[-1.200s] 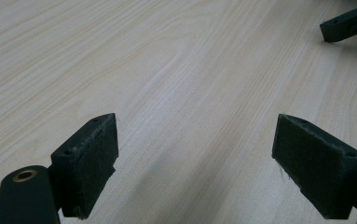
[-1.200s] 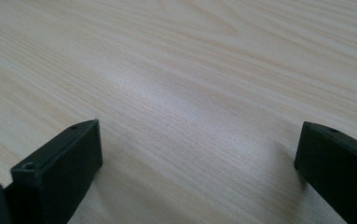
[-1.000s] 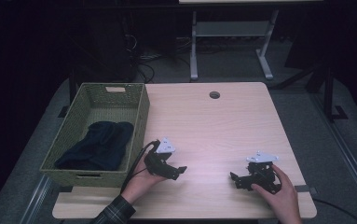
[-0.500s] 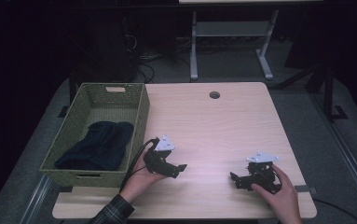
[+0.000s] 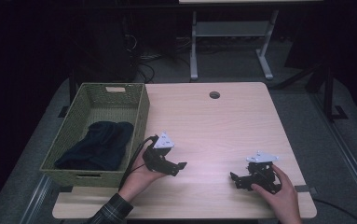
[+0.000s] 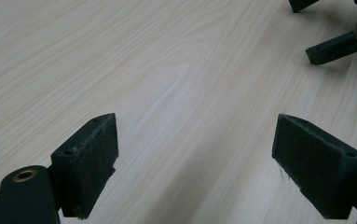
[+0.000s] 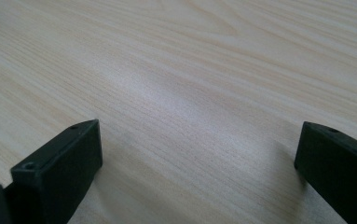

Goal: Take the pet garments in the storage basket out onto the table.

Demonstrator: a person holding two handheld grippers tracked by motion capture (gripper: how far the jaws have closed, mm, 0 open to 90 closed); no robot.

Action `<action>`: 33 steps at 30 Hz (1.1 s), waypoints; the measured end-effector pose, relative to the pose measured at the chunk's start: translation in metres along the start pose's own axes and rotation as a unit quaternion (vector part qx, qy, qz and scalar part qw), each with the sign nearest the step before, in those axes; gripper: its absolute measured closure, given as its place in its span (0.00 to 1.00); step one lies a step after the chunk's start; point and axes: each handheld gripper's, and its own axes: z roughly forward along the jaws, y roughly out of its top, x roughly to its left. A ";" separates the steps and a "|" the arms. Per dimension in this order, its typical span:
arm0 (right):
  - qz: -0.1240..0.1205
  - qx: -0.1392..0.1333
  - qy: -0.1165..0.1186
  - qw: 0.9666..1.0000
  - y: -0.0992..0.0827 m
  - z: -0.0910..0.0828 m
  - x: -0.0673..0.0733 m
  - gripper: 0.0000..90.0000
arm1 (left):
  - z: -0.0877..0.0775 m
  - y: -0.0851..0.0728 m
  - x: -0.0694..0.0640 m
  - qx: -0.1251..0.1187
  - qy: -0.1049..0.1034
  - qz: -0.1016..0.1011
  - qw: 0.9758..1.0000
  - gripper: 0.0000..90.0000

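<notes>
Tongs, left (image 5: 178, 167) and right (image 5: 236, 179), both rest low over the bare table (image 5: 213, 135) near its front edge, well apart, jaws spread wide, nothing between them. Left gripper view catches the right tongs' jaw tips at upper right. High view adds a woven basket (image 5: 141, 109) holding dark cloth (image 5: 97, 144), left of the left tongs.
</notes>
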 end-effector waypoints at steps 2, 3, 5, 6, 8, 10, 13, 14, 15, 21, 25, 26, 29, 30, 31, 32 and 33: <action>0.000 0.000 0.000 1.000 0.000 0.000 0.000 0.00 | -0.002 0.002 0.000 -0.001 0.000 -0.003 1.000 0.16; 0.000 0.000 0.000 1.000 0.000 0.000 0.000 0.00 | -0.002 0.003 0.000 -0.003 0.000 -0.002 1.000 0.15; 0.000 0.000 0.000 1.000 0.000 0.000 0.000 0.00 | -0.004 0.004 0.001 -0.003 0.001 -0.001 1.000 0.16; 0.000 0.000 0.000 1.000 0.000 0.000 0.000 0.00 | -0.005 0.005 0.001 -0.003 0.000 -0.002 1.000 0.16; 0.000 0.000 0.000 1.000 0.000 0.000 0.000 0.00 | -0.005 0.006 0.001 -0.005 0.000 -0.002 1.000 0.16; 0.000 0.000 0.000 1.000 0.000 0.000 0.000 0.00 | -0.006 0.007 0.001 -0.003 0.000 0.000 1.000 0.15; 0.000 0.000 0.000 1.000 0.000 0.000 0.000 0.01 | -0.007 0.009 0.001 -0.005 -0.001 0.000 1.000 0.16; 0.000 0.000 0.000 1.000 0.000 0.000 0.000 0.00 | -0.008 0.010 0.001 -0.005 -0.002 0.000 1.000 0.15; 0.000 0.000 0.000 1.000 0.000 0.000 0.000 0.00 | -0.009 0.010 0.001 -0.005 -0.002 0.001 1.000 0.16; 0.000 0.000 0.000 1.000 0.000 0.000 0.000 0.01 | -0.012 0.014 0.002 -0.006 -0.005 0.003 1.000 0.16; 0.000 0.000 0.000 1.000 0.000 0.000 0.000 0.00 | -0.015 0.018 0.003 -0.009 -0.010 0.004 1.000 0.16; 0.000 0.000 0.000 1.000 0.000 0.000 0.000 0.01 | -0.016 0.019 0.003 -0.009 -0.010 0.005 1.000 0.16; 0.000 0.000 0.000 1.000 0.000 0.000 0.000 0.00 | -0.019 0.022 0.004 -0.013 -0.017 0.006 1.000 0.16; 0.000 0.000 0.000 1.000 0.000 0.000 0.000 0.00 | -0.019 0.023 0.003 -0.015 -0.017 0.004 1.000 0.16; 0.000 0.000 0.000 1.000 0.000 0.000 0.000 0.00 | -0.020 0.024 0.004 -0.013 -0.020 0.008 1.000 0.15; 0.000 0.000 0.000 1.000 0.000 0.000 0.000 0.00 | -0.021 0.024 0.004 -0.014 -0.020 0.009 1.000 0.15; 0.000 0.000 0.000 1.000 0.000 0.000 0.000 0.00 | -0.023 0.026 0.004 -0.013 -0.019 0.011 1.000 0.16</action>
